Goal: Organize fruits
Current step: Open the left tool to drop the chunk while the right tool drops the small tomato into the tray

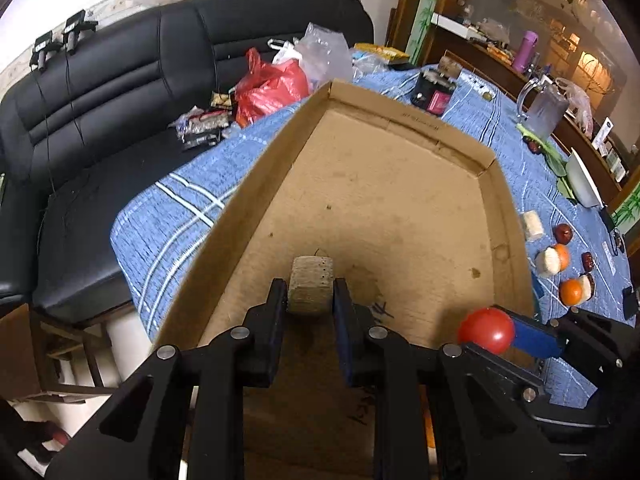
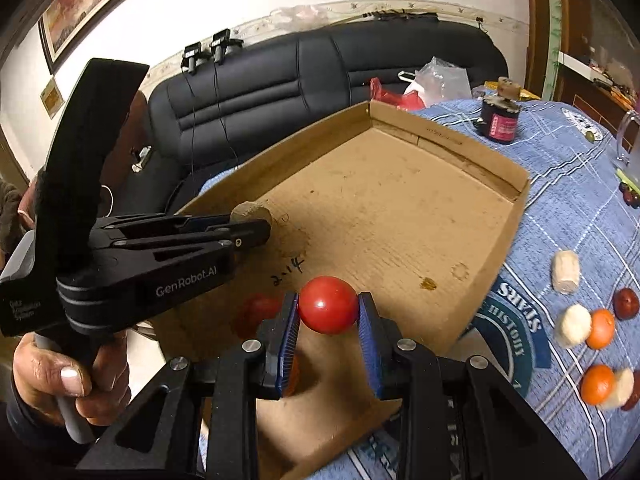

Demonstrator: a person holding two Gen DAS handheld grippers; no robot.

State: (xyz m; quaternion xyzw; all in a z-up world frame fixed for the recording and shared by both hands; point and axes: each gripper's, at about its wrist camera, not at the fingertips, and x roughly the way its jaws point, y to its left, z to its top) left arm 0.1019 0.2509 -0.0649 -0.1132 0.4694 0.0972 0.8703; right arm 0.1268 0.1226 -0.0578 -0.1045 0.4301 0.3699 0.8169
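The big cardboard box (image 2: 400,216) sits on the blue cloth (image 1: 168,216), and both grippers hang over it. The left gripper (image 1: 310,292) squeezes a pale round chunk (image 1: 311,280) between its fingers, just above the box floor, likely to set it down there. The right gripper (image 2: 329,312) pinches a red tomato (image 2: 328,305) over the near end of the box. Another red fruit (image 2: 258,312) already lies inside, beside the tomato. More oranges (image 2: 600,328) and pale pieces (image 2: 565,272) wait on the cloth outside the box's right wall, probably next to go in.
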